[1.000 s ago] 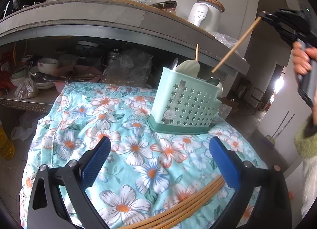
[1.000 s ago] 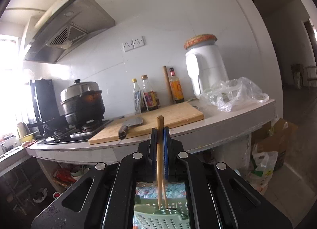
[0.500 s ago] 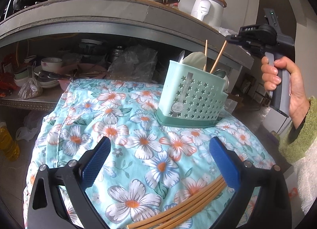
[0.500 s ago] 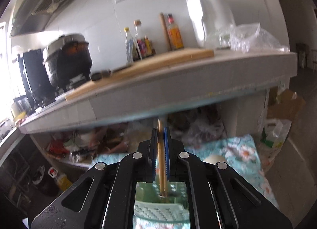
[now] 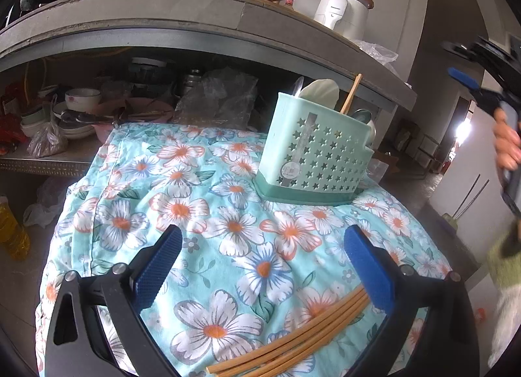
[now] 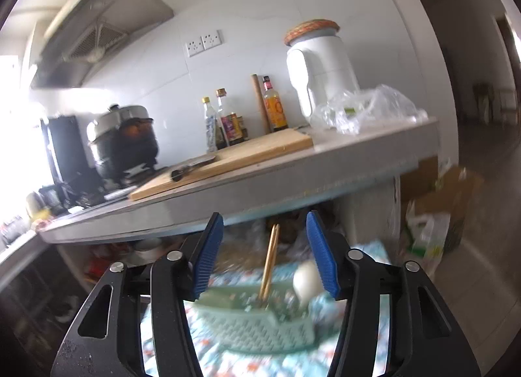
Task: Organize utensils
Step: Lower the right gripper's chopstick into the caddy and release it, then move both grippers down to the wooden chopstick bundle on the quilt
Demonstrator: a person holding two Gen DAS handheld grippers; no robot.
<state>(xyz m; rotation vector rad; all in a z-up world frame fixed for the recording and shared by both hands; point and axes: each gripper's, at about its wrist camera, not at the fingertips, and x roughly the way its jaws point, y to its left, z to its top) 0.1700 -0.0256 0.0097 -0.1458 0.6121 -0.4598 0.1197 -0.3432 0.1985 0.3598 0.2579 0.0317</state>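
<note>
A mint-green star-holed utensil basket (image 5: 314,152) stands on the floral cloth (image 5: 202,214). It holds chopsticks (image 5: 350,93), a white spoon (image 5: 319,92) and metal utensils. A bundle of several wooden chopsticks (image 5: 293,341) lies on the cloth at the front, just below my left gripper (image 5: 260,266), which is open and empty. My right gripper (image 6: 265,254) is open and empty above the basket (image 6: 257,325); the two chopsticks (image 6: 270,263) stand in it between my fingers. The right gripper shows at the right edge of the left wrist view (image 5: 469,80).
A grey counter (image 5: 228,21) overhangs behind the basket, with a cutting board (image 6: 228,162), bottles (image 6: 224,123), a black pot (image 6: 125,142) and a white appliance (image 6: 320,74). Bowls and bags (image 5: 78,109) fill the shelf beneath. The cloth drops off at left and right.
My right gripper lowered the chopstick into the basket, opened and let it go, then rose and pulled back to the right. My left gripper stayed open over the bundle.
</note>
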